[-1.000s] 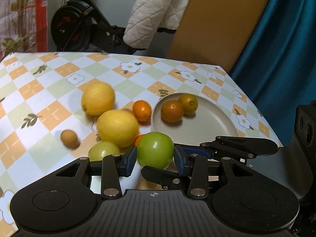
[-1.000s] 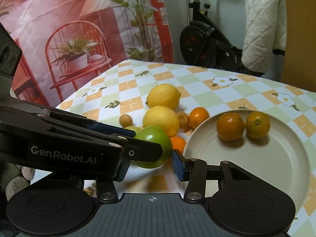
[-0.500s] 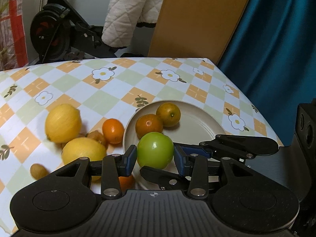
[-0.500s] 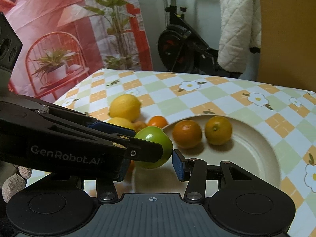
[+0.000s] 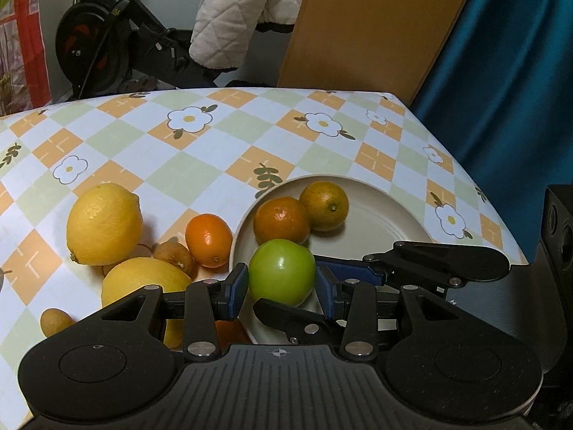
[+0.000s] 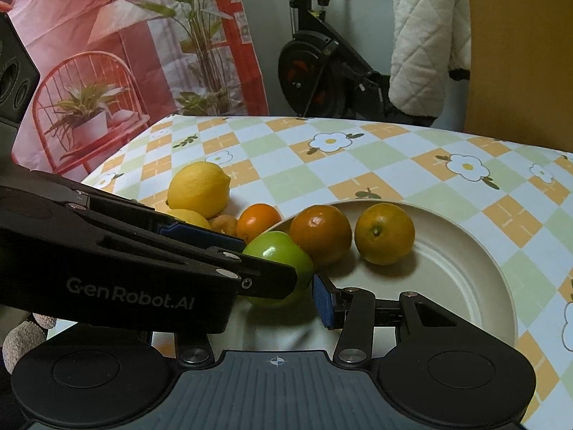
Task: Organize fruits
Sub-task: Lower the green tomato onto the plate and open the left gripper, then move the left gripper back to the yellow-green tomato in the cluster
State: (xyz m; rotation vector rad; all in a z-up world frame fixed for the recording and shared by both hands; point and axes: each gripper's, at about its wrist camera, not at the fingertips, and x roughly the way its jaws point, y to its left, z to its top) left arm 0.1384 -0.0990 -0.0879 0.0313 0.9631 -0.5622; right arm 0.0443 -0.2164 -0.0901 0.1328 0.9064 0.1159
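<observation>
Since the earlier frame the green fruit (image 5: 282, 271), pinched in the left tool (image 5: 282, 283), has travelled from the loose pile on the surface (image 5: 200, 150) to the plate (image 5: 379, 215), at its 7 o'clock rim. The right tool (image 6: 286, 279) sits half-closed alongside, empty. Released here, the fruit could roll off or knock the two oranges (image 5: 281, 219)

The tablecloth (image 5: 222, 150) shows orange, green and white checks with white flowers. The plate (image 5: 386, 215) is beige; the curtain (image 5: 501, 89) is teal.
</observation>
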